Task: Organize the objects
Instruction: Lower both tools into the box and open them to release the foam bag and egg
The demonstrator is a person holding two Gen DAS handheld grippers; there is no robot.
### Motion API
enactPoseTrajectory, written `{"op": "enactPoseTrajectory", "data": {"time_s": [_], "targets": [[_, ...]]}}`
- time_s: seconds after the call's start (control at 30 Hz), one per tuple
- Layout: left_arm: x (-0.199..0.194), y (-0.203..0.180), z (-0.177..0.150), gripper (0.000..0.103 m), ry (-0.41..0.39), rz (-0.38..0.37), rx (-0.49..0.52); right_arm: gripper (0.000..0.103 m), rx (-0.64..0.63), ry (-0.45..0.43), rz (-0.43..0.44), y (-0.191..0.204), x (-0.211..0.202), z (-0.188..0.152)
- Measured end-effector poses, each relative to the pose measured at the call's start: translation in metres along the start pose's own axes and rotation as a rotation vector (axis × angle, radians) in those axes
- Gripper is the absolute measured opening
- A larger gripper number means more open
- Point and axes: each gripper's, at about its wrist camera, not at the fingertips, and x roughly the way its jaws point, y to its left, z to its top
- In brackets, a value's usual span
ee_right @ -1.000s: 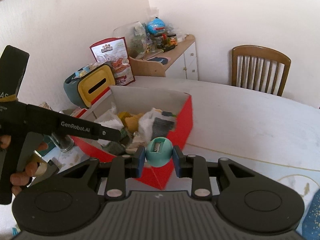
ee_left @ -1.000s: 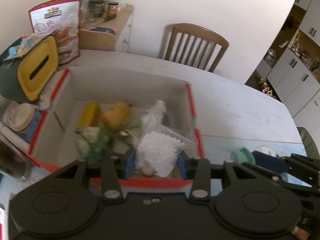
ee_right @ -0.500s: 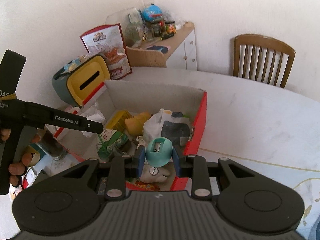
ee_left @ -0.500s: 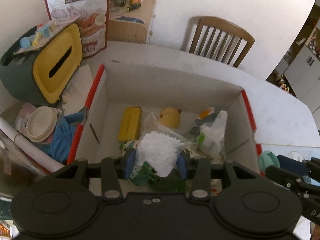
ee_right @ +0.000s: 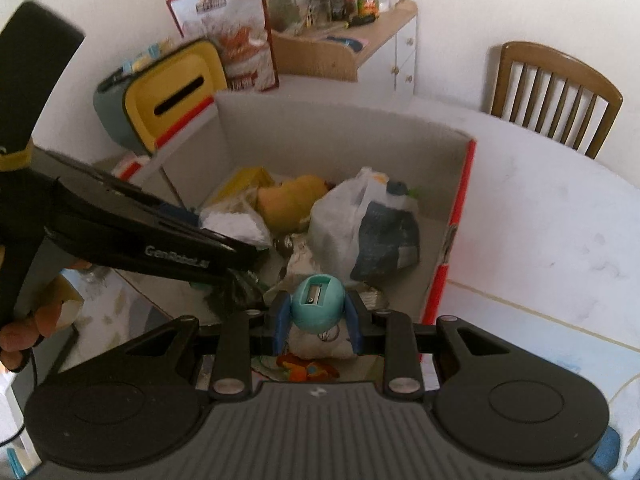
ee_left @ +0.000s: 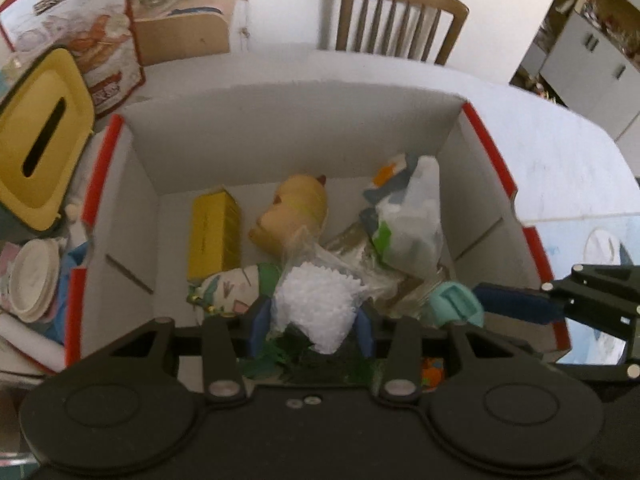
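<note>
My left gripper [ee_left: 311,323] is shut on a clear bag of white paper cups [ee_left: 316,304], held low over the open red-and-white cardboard box [ee_left: 288,132]. My right gripper [ee_right: 318,318] is shut on a round teal pencil sharpener [ee_right: 318,306], also over the box near its front right corner. The sharpener [ee_left: 456,306] and the right gripper's blue pads [ee_left: 512,306] show at the right of the left wrist view. Inside the box lie a yellow carton [ee_left: 214,234], a yellow plush toy [ee_left: 296,216] and a white plastic bag [ee_left: 408,224].
A yellow-fronted tissue holder [ee_left: 38,160] and a red snack bag [ee_left: 92,48] stand left of the box. A stack of lids [ee_left: 34,280] lies at the lower left. A wooden chair [ee_left: 400,20] stands behind the white table [ee_right: 540,216]. A hand [ee_right: 24,332] holds the left gripper's body.
Both grippers came down and forward over the box with their loads still held. The box now fills both views and its contents sit closer beneath the fingers.
</note>
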Motion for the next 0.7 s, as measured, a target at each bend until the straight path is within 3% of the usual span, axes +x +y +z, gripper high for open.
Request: {"op": "enactPoseTrajectory", "data": {"time_s": [0.7], "targets": [[0.027, 0.006, -0.002, 0.044, 0.067, -0.040, 0.021, 0.029, -0.030, 0.008, -0.036, 0.003, 0.001, 0.000]]}}
